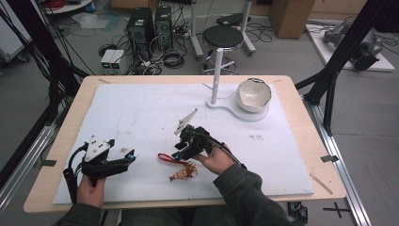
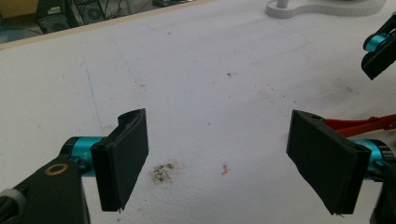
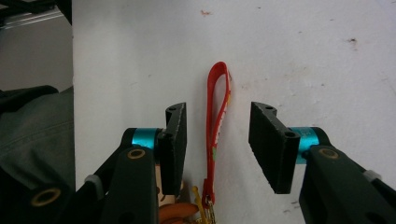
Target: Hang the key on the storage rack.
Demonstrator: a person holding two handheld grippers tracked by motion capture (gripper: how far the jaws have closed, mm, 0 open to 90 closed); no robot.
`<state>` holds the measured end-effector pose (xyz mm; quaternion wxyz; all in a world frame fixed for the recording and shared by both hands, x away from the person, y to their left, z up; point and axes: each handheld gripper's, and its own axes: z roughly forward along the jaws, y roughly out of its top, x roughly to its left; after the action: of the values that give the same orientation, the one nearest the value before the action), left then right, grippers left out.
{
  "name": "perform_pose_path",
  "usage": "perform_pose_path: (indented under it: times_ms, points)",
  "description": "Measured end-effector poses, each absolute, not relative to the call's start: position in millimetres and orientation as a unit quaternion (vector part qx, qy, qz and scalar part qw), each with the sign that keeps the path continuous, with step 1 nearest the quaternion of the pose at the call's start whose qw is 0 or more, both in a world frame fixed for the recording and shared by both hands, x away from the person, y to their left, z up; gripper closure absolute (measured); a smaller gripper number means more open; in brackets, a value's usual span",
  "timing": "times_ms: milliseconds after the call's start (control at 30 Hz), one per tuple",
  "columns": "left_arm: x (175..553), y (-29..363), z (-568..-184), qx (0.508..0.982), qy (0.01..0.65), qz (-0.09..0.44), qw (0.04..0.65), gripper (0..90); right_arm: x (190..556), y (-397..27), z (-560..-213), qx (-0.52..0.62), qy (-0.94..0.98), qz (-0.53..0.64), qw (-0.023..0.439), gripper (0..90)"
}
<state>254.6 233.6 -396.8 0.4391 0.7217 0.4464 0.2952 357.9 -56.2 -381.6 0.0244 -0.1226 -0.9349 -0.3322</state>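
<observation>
While I am looking along the right tongs (image 3: 217,144), their jaws are standing partly open on either side of the red strap (image 3: 219,121), which is lying flat on the white sheet (image 3: 303,60) of the counter. The pads are not pressing on the strap; a gap is showing on both sides, so nothing is being gripped. The strap is running straight out between the jaws, its loop end lying beyond their tips. Its near end is hooking to a small figure charm (image 1: 184,173) that is sitting just below the right tongs (image 1: 181,147) from above. I am keeping the left tongs (image 2: 217,161) gaping wide and empty, bare sheet lying between their jaws. The strap's end (image 2: 359,124) is peeking out behind their right jaw.
</observation>
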Motion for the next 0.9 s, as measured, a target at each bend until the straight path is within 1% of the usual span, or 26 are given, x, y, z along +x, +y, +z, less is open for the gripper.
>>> perform_pose_path:
  times_ms: [533, 733, 767, 900]
  points:
    - [255, 233, -397, 0.722, 0.446, 0.296, 0.439, 21.3, 358, -48, -396, -0.119, -0.948, -0.294, 0.036, 61.6]
    - [255, 233, -397, 0.721, 0.446, 0.296, 0.440, 21.3, 358, -46, -402, -0.118, -0.952, -0.281, 0.033, 64.4]
    - [255, 233, -397, 0.722, 0.445, 0.297, 0.439, 21.3, 358, -46, -404, -0.121, -0.951, -0.283, 0.037, 66.0]
    - [255, 233, -397, 0.722, 0.444, 0.297, 0.440, 21.3, 358, -47, -410, -0.125, -0.951, -0.280, 0.039, 67.5]
